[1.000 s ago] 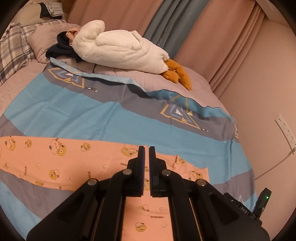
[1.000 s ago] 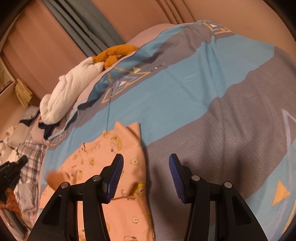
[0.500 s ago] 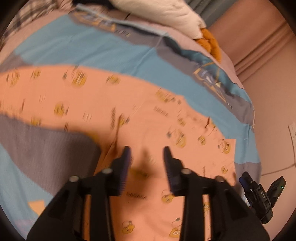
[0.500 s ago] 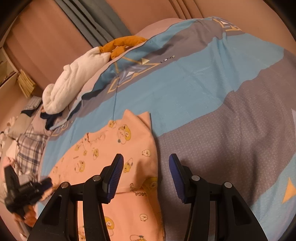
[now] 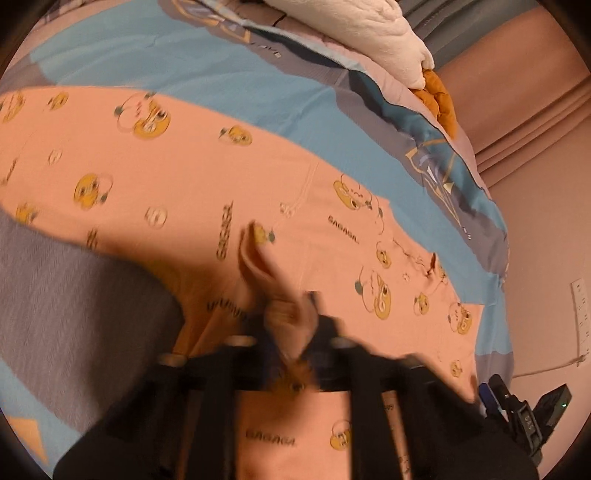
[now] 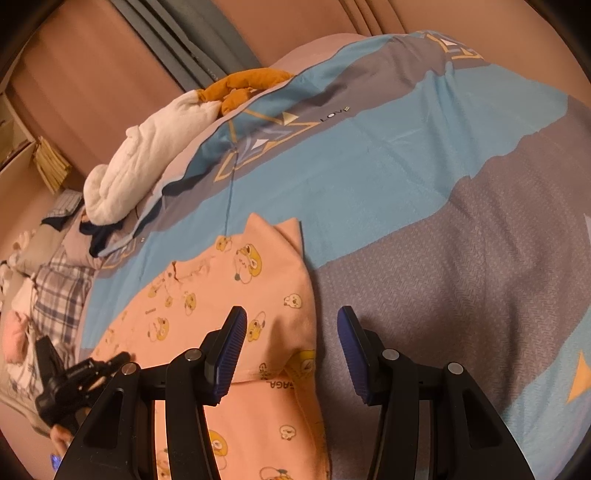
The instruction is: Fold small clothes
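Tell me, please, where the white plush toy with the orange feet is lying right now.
The white plush toy lies at the far edge of the bed in the upper left of the right wrist view, beyond the peach garment and beside the curtain.

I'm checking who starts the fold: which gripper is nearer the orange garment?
Left. The left gripper is pinched shut on a raised fold of the orange garment; the right gripper hovers open over its edge.

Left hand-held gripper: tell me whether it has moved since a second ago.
Yes. The left hand-held gripper has dropped toward the bedspread; the plush toy slid to the top edge, and the jaws now pinch the orange garment.
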Tool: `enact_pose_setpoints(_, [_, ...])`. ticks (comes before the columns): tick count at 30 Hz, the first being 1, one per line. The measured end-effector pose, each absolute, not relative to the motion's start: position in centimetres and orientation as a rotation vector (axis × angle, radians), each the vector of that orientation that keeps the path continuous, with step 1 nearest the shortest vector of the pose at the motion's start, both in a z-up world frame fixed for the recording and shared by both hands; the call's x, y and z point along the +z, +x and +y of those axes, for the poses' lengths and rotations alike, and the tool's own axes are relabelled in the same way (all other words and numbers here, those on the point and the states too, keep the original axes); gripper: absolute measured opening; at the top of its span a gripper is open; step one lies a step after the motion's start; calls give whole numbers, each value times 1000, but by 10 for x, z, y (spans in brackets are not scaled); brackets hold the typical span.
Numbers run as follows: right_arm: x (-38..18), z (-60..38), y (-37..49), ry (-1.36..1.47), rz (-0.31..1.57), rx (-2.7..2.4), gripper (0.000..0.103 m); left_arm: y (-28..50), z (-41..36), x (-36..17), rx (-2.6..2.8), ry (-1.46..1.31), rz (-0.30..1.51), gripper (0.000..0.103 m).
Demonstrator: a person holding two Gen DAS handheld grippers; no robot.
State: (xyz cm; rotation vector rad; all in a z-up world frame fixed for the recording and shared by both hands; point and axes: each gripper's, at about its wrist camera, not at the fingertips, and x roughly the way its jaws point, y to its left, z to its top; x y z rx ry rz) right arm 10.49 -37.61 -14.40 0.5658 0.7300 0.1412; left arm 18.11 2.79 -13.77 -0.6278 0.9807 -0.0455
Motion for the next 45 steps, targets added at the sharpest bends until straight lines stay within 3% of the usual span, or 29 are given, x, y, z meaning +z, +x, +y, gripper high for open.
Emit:
enact_pose_setpoints(14, [-144,-360,110,534,729,160,50,187,33,-47,-45,-456,746,5])
enact_pose_setpoints(17, [-143,-352,113,500,736,173,38,188,40,-41,-31,-436,730,5])
enact_pose_setpoints(45, [-161,-318,134,381,851,195,35,192,75,-112,59,-390,922,9])
